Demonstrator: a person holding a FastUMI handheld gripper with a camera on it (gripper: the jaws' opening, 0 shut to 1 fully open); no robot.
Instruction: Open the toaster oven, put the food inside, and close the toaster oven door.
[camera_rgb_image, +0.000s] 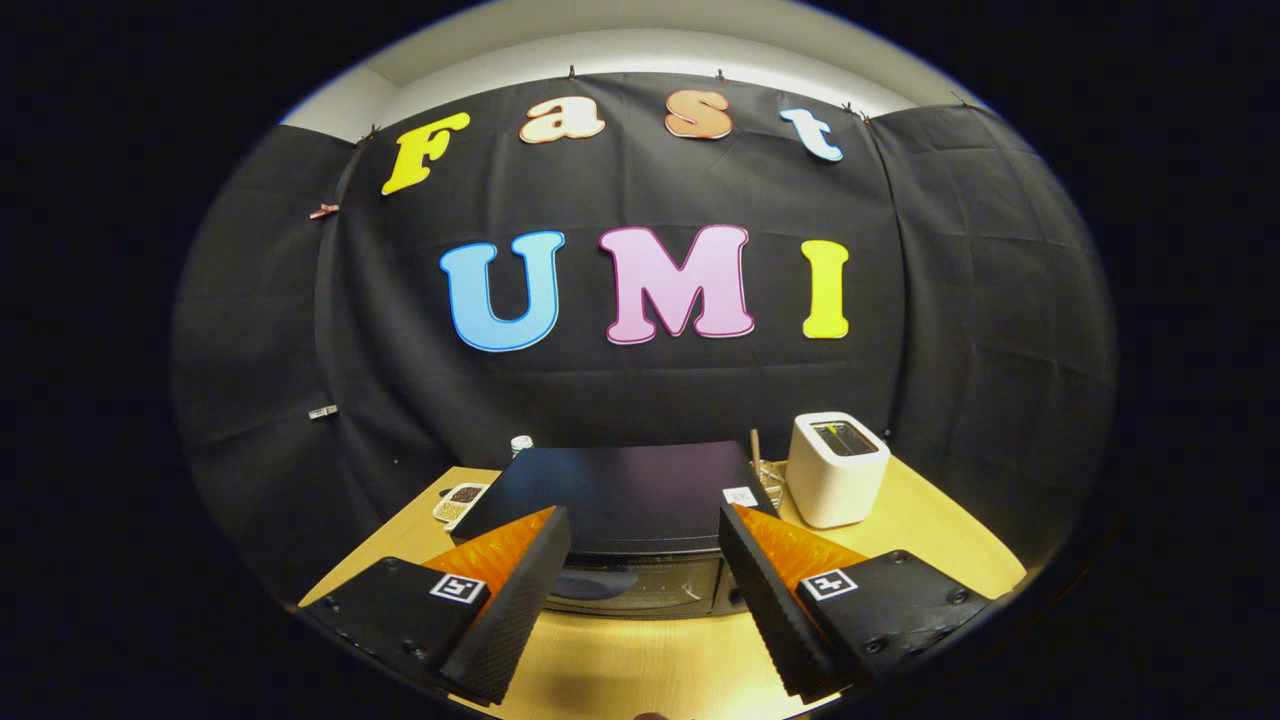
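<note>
A black toaster oven (620, 495) sits on the wooden table (640, 660), just ahead of my fingers. Its glass door (630, 585) faces me between the fingers and stands closed, with something pale dimly visible behind the glass. My gripper (645, 545) hovers above the table in front of the oven, held open with a wide gap and nothing between the fingers. The left finger (520, 590) and the right finger (770, 590) frame the oven's front.
A white pop-up toaster (836, 468) stands right of the oven. A small dish of dark and light bits (460, 500) lies to the oven's left, with a little jar (521, 444) behind it. A glass with a stick (765, 470) stands between oven and toaster.
</note>
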